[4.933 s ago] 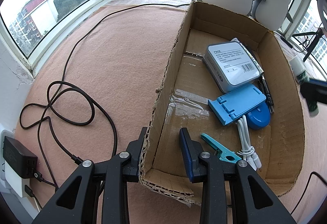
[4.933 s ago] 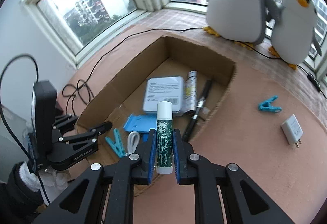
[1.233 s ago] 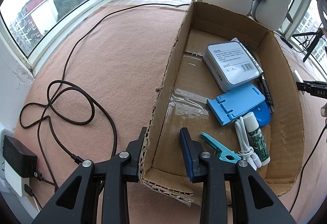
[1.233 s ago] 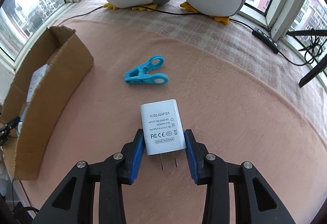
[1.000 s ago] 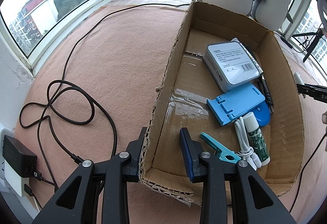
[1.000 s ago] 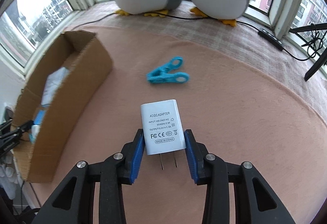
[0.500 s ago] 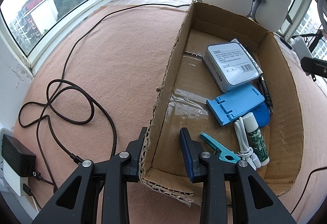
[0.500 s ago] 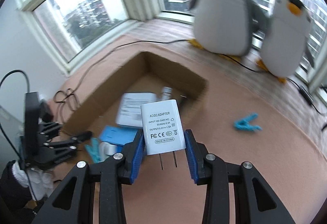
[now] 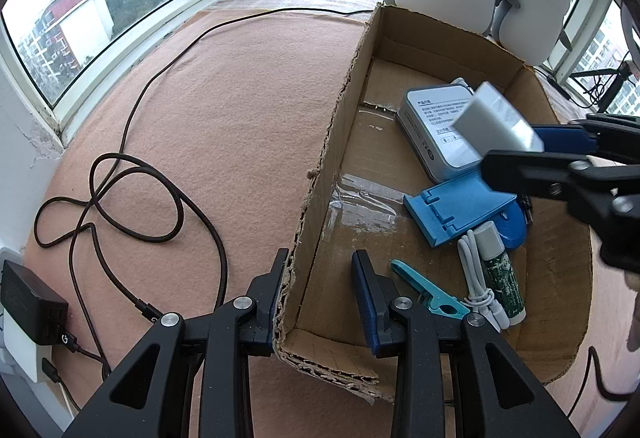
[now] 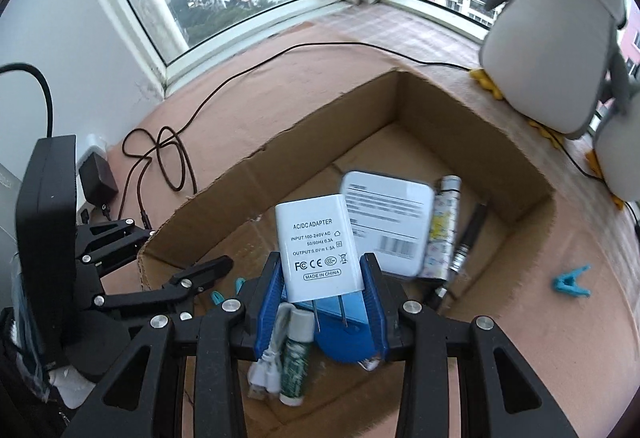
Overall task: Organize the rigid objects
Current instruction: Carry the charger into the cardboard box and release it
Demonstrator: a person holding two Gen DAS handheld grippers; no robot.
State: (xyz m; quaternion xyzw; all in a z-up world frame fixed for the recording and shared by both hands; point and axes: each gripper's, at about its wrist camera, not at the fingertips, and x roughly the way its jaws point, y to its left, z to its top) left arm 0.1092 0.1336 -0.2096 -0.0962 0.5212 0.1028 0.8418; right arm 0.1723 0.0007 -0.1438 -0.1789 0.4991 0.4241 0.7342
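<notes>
Pink felt by a bay window is carrying an open cardboard box (image 9: 552,334), with both grippers working at it.

Right gripper (image 10: 322,288) is clamping a white AC/DC adapter (image 10: 316,248) between its blue pads, prongs pointing back toward the camera, and is hovering over the box interior; directly below it are lying a blue stand (image 9: 456,206), a lip balm tube (image 10: 297,354) and a coiled white cable (image 10: 268,362), with a grey tin (image 10: 394,222) just ahead. Left gripper (image 9: 320,294) is straddling the box's near-left wall with its jaws apart, one finger outside and one inside. A teal clip (image 10: 570,284) is lying on the felt outside the box, off to the right gripper's right.
</notes>
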